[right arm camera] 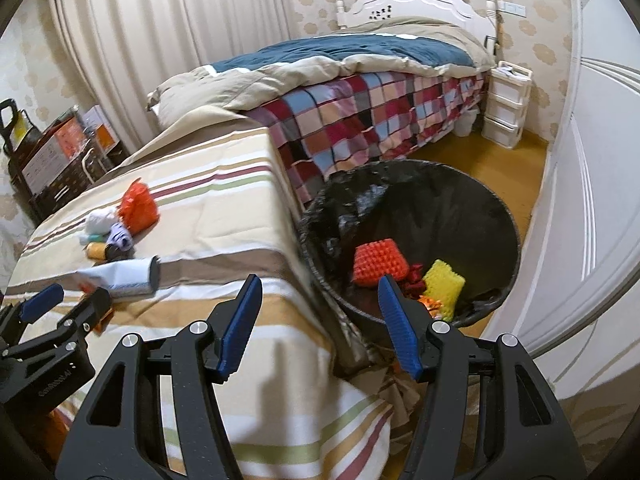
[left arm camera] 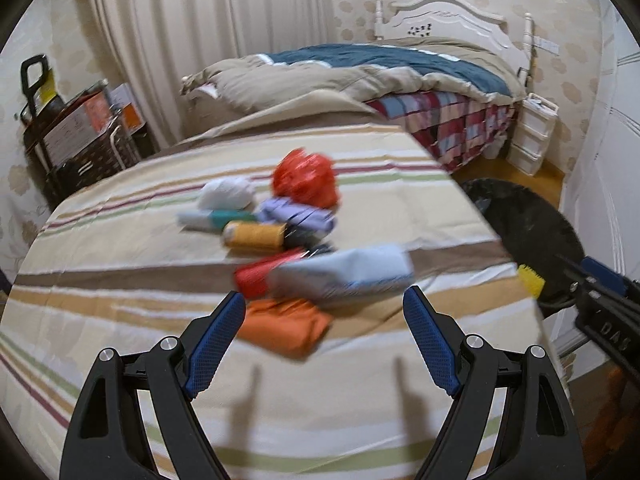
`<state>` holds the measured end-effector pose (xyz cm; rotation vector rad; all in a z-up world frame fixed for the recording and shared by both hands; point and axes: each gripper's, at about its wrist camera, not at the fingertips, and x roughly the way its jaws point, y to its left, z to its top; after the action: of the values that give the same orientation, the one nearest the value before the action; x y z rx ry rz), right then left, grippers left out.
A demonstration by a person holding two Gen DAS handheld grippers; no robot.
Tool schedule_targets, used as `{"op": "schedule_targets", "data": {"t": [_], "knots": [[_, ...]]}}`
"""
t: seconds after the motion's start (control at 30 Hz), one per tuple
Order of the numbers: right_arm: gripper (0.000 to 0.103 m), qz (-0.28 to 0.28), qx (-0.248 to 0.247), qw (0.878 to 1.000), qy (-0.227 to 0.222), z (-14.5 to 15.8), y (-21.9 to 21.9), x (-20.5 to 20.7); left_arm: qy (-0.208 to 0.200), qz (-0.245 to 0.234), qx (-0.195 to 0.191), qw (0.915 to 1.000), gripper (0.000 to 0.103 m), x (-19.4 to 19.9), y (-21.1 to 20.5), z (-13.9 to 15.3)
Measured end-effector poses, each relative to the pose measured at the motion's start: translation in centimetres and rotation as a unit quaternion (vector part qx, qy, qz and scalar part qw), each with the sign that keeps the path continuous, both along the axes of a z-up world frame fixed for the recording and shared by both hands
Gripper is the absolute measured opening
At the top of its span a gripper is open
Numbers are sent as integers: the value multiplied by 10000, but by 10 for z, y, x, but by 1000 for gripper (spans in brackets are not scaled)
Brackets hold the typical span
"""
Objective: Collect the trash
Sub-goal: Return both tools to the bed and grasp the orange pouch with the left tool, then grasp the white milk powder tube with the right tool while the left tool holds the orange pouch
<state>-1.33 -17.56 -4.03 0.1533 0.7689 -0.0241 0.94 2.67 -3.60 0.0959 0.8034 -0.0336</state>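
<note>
A pile of trash lies on the striped cloth: a light blue packet [left arm camera: 344, 276] [right arm camera: 124, 278], an orange packet [left arm camera: 284, 326], a red packet [left arm camera: 256, 276], a yellow roll [left arm camera: 254, 236] [right arm camera: 96, 251], a red-orange crumpled bag [left arm camera: 306, 180] [right arm camera: 138, 206] and a white wad [left arm camera: 226, 194] [right arm camera: 100, 218]. My left gripper [left arm camera: 324, 312] [right arm camera: 66, 300] is open, just short of the blue and orange packets. My right gripper [right arm camera: 320, 296] is open and empty above the table edge, beside the black-lined bin [right arm camera: 500, 216] [left arm camera: 528, 224]. The bin holds an orange sponge [right arm camera: 380, 266] and a yellow sponge [right arm camera: 442, 286] [left arm camera: 530, 278].
The striped table [left arm camera: 120, 320] [right arm camera: 224, 208] ends at its right edge next to the bin. A bed with a checked blanket [right arm camera: 360, 120] stands behind. A dark shelf with boxes [left arm camera: 80, 136] is at the left, white drawers [right arm camera: 506, 104] and a white door [right arm camera: 592, 200] at the right.
</note>
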Motion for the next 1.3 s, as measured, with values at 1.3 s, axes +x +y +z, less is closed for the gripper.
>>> {"op": "schedule_targets", "data": {"t": [1.3], "knots": [[67,959,-350,9928,629,-13,97,95,326,420,-154,9985,64,-1,101,-15]]}}
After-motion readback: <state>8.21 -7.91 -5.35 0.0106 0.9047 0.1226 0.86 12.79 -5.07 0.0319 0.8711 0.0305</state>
